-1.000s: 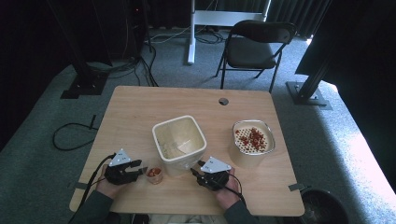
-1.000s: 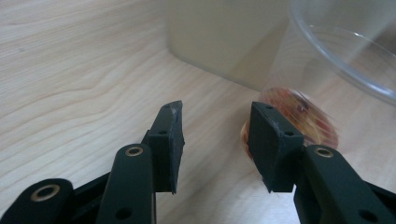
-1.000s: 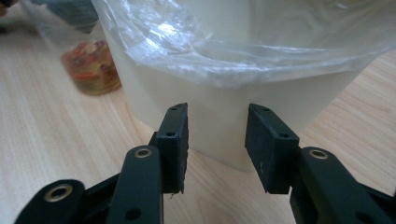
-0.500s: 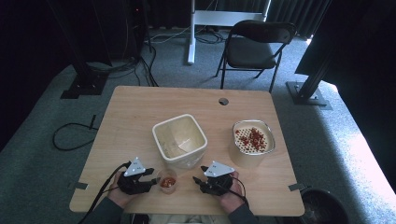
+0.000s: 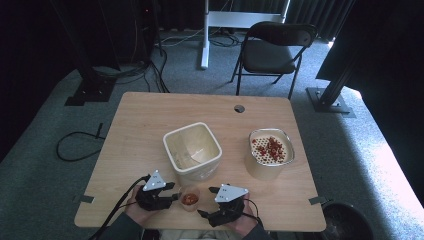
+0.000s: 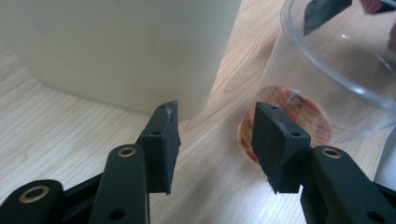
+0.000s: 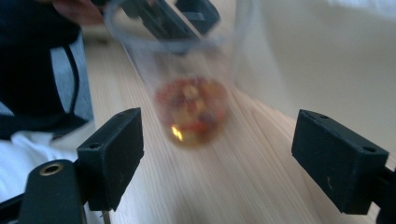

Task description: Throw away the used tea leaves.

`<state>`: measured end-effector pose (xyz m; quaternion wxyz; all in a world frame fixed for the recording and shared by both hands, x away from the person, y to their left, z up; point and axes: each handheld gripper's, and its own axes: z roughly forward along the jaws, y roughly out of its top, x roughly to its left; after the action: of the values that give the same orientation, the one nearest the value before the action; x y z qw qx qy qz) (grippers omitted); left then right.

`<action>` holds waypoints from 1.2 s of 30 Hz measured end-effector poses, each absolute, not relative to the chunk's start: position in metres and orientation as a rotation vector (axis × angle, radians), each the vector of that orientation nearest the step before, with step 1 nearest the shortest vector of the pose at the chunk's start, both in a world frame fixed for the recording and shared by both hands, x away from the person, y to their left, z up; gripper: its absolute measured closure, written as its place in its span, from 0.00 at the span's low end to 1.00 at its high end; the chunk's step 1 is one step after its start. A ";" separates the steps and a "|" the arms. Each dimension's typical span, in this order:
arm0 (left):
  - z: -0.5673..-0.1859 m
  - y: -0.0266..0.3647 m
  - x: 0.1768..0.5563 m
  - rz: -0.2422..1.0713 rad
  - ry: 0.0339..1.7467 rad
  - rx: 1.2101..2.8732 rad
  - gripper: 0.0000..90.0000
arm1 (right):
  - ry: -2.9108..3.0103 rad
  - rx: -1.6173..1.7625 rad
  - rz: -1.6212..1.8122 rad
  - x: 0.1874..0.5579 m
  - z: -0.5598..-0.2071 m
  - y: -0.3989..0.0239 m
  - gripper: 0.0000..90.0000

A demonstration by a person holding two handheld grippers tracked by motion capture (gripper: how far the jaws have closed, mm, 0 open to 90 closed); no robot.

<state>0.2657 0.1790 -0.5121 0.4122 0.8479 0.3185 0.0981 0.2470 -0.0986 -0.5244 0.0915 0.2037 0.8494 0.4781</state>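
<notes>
Right claw newly spread off clear cup; left claw spread, seemingly beside it

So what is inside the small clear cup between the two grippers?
The small clear cup holds a low layer of red and orange pieces at its bottom. What the pieces are cannot be told.

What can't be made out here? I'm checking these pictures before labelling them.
- Cup: blurred in the right gripper view, so its red and yellow pieces can't be identified.
- Same cup's rim: cut off by the top and right edges in the left gripper view.
- White tub: its bottom near side is hidden behind its own wall in the high view.
- Red bits in the round bowl: too small to identify.
</notes>
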 end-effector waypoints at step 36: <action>-0.521 0.239 0.295 0.417 0.999 2.089 0.57 | 2.417 0.556 1.605 0.259 -0.525 -0.082 0.36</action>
<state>0.2947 0.2387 -0.5214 0.3844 0.8196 0.3920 0.1638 0.2590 -0.0821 -0.5251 0.0936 0.1872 0.8146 0.5410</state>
